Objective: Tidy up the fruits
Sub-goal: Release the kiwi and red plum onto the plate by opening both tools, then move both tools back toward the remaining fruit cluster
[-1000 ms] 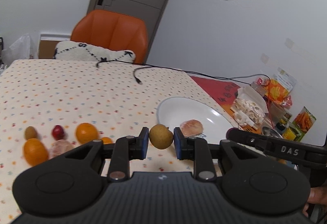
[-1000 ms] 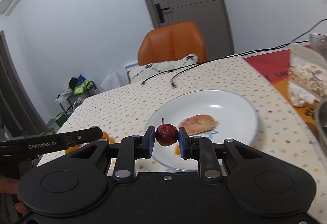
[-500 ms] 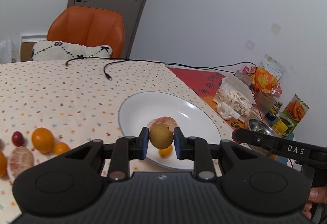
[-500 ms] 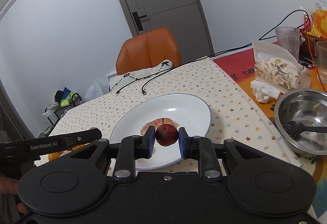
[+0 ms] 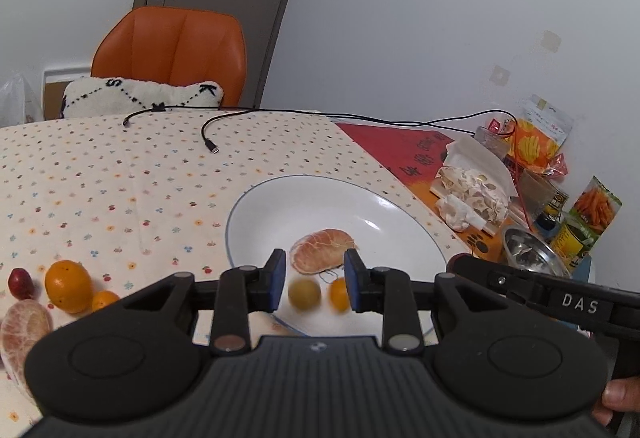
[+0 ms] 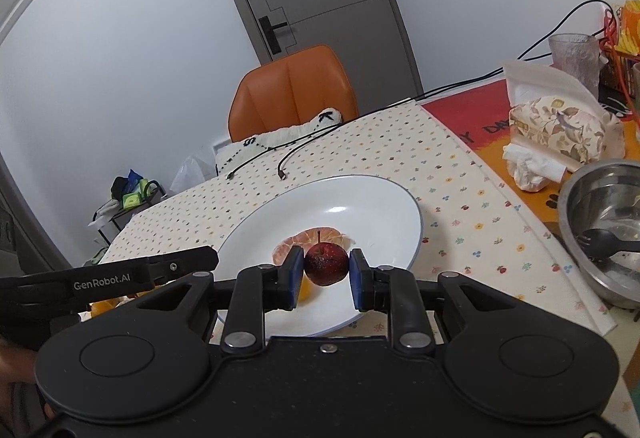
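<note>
Left tongs (image 5: 315,280) are seen spread apart over the near rim of the plate (image 5: 400,214), nothing gripped. A brown fruit (image 5: 304,293), blurred, is seen between the pads but touching neither, just above or on the plate's near part; which one cannot be told. A small orange (image 5: 339,294) is seen right beside it, close to the right pad. A peeled citrus (image 5: 323,251) lies on the plate just beyond them.

Right tongs (image 6: 325,276) are clenched on a red fruit (image 6: 326,263), stem up, held over the plate's (image 6: 384,206) near half. The peeled citrus (image 6: 308,241) is seen just behind it, and an orange bit (image 6: 305,290) shows below the left pad.

Left of the plate on the desk (image 5: 100,178), more fruit is lined up near the edge: a red fruit (image 5: 20,283), an orange (image 5: 68,286), a small orange (image 5: 105,300) touching it, and a peeled citrus (image 5: 25,330) nearest. Two black cables (image 5: 208,134) are laid across the far side of the desk. An orange chair (image 5: 172,54) with a white cushion (image 5: 140,98) stands behind. On the right, a steel bowl (image 6: 600,222) with a dark fork (image 6: 604,244) in it, a tissue pack (image 6: 556,130) and a glass (image 6: 574,54) are seen. A thumb (image 5: 620,394) is visible at the lower right of the left view.
</note>
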